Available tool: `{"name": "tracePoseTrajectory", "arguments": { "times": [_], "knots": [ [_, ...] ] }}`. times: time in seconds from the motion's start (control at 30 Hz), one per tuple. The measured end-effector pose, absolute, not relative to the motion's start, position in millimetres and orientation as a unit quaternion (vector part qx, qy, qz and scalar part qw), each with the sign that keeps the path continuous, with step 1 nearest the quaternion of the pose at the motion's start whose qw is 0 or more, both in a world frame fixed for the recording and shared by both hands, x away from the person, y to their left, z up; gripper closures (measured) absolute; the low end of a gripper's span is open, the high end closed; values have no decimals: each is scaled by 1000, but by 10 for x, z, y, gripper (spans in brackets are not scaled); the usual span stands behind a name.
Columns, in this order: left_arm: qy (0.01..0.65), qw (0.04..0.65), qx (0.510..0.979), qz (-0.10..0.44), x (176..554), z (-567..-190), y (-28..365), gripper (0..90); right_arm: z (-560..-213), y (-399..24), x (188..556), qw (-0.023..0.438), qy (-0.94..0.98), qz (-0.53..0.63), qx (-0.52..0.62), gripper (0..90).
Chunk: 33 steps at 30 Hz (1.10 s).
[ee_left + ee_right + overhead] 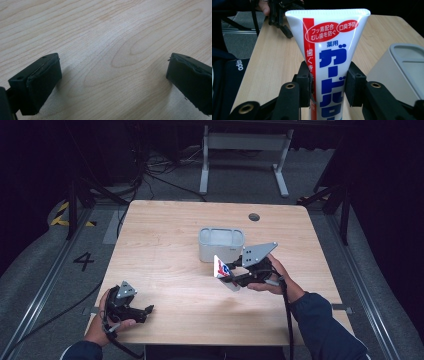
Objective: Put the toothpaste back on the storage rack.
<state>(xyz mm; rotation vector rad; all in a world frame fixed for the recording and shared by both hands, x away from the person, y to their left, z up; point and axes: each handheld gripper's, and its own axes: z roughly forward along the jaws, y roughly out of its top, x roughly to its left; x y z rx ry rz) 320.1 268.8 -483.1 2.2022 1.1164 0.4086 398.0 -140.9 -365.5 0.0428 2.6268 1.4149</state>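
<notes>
Pale wooden surface [165,250] in a dark room. Right tongs [328,85] clamped on a white toothpaste tube [329,50] (red and blue lettering), held just beside a grey bin [221,244]. Left tongs [112,75] wide apart, holding nothing, low at the near-left corner.

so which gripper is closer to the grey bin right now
Right. The right gripper, shut on the toothpaste tube, sits just in front of the grey bin. The left gripper rests open near the table's front left edge, well away from it.
</notes>
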Motion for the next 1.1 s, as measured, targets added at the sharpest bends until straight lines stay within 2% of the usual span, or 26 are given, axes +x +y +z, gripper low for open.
{"name": "tracePoseTrajectory", "arguments": {
  "times": [1.1],
  "knots": [
    [424, 314, 835, 155, 3201, -4831, 2688, 4, -3165, -1437, 4201, 136, 833, 533, 59, 633]
  ]
}}
